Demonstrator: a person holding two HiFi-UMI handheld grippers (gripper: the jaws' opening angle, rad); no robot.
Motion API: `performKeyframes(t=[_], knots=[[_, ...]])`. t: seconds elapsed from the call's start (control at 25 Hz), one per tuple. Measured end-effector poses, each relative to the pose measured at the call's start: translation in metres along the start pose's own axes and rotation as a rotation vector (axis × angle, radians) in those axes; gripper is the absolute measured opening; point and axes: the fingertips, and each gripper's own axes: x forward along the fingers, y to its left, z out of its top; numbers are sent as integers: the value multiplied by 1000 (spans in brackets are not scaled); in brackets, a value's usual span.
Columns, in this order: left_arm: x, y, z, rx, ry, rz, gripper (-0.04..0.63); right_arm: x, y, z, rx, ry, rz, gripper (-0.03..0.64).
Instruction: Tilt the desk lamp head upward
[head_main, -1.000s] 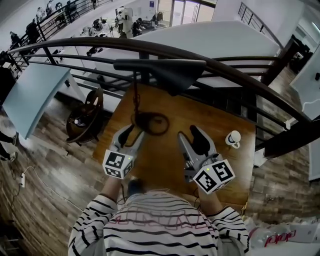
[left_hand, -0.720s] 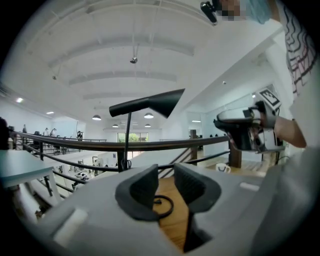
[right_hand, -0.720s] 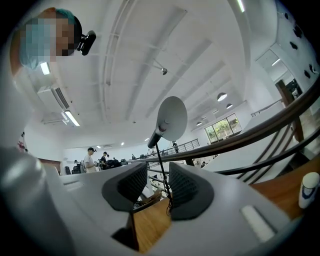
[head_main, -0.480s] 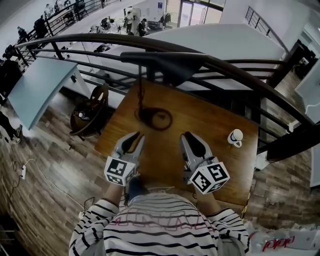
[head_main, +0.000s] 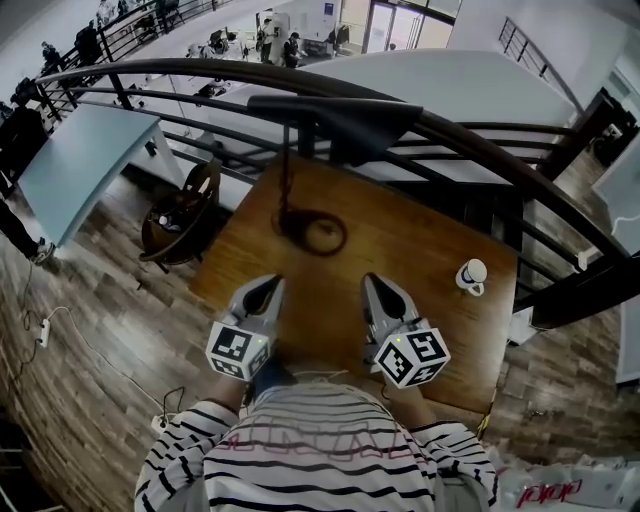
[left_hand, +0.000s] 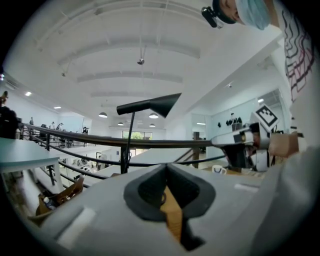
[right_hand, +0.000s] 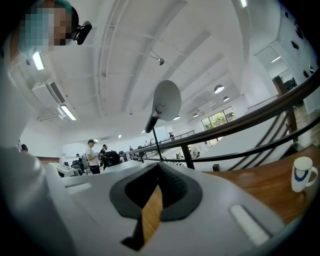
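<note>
Brown wooden surface (head_main: 420, 260), railing (head_main: 470, 145) behind. Black desk lamp (head_main: 335, 122) at far edge, untouched. Your left gripper (head_main: 268, 286) and right gripper (head_main: 375, 284): near edge, jaws shut, empty. Next, reach the head.

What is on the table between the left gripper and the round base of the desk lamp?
Nothing: only bare wooden table lies between left gripper and lamp base, as the head view shows.
</note>
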Motion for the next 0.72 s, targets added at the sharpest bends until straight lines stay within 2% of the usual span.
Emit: performKeyframes(t=[0.36, 0.72], knots=[[-2, -1, -1, -9, 16, 5, 3, -1, -16, -33, 44, 94, -30, 0], [4, -6, 5, -1, 17, 9, 3, -3, -19, -30, 34, 108, -23, 0]])
